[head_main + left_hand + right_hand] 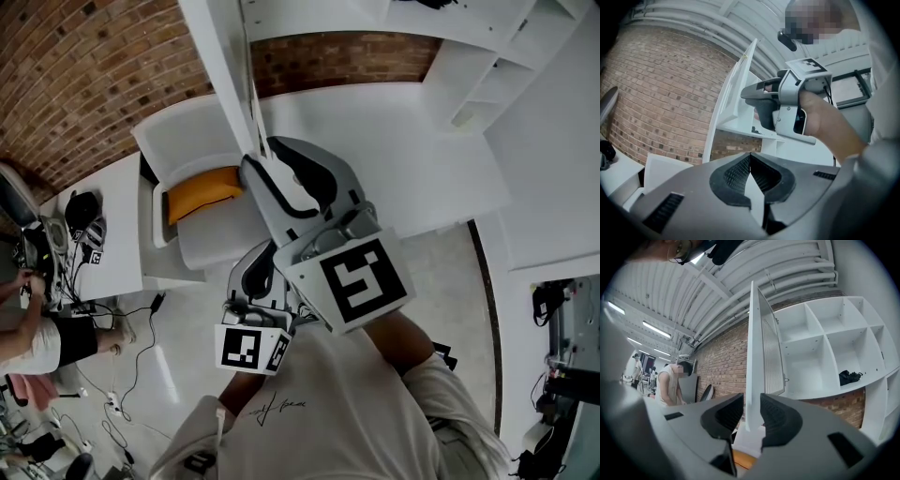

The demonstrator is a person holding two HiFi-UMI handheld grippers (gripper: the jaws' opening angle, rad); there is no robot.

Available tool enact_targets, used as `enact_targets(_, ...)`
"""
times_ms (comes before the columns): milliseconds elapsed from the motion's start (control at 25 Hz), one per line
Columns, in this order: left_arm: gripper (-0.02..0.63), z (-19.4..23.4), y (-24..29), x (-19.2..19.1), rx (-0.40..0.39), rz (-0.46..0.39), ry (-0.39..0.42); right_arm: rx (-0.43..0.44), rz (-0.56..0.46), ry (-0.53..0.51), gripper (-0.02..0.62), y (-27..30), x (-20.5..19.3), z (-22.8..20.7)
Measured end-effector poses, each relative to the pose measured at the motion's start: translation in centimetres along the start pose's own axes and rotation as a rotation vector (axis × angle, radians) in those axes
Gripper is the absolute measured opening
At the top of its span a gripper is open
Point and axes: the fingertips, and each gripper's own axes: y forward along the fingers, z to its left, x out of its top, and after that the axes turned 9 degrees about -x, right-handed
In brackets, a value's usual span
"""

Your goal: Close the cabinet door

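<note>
So the white cabinet door (754,348) is standing wide open, swung out from the white open-shelf cabinet (820,348) so that in the right gripper view you're looking at it pretty much edge-on. The right gripper (751,401) has that free edge between its claws down near the door's bottom corner. They're at a narrow gap, pinched on the panel with a ribbed pad on each face. In the left gripper view you can see the person's hand (825,124) wrapped round that gripper's handle, right up against the door. The left gripper (750,159) isn't on anything. Its claw tips meet, with nothing between the pads, and in the head view it sits low and close to the person's chest, just under the right one. Behind the door and the cabinet runs a red brick wall (722,357). One of the lower cabinet compartments has a black bundle (848,377) lying on its shelf near the right side, but I can't tell what it is. The other compartments in view look bare. Looking down in the head view there's an orange cushion (202,190) resting in a white curved seat (183,141) below the door. Off at the left edge, a person in a white sleeveless top (33,342) stands by the near corner of a white desk (117,225) with some black gear (80,211) by its left edge.
</note>
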Motion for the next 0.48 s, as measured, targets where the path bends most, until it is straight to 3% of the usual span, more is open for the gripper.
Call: enact_targets(480, 0.015, 0.4, -0.9, -0.6, 0.001, 0.011, -0.023, -0.071, 0.028, -0.027, 0.133, 1.8, -0.8, 0.4)
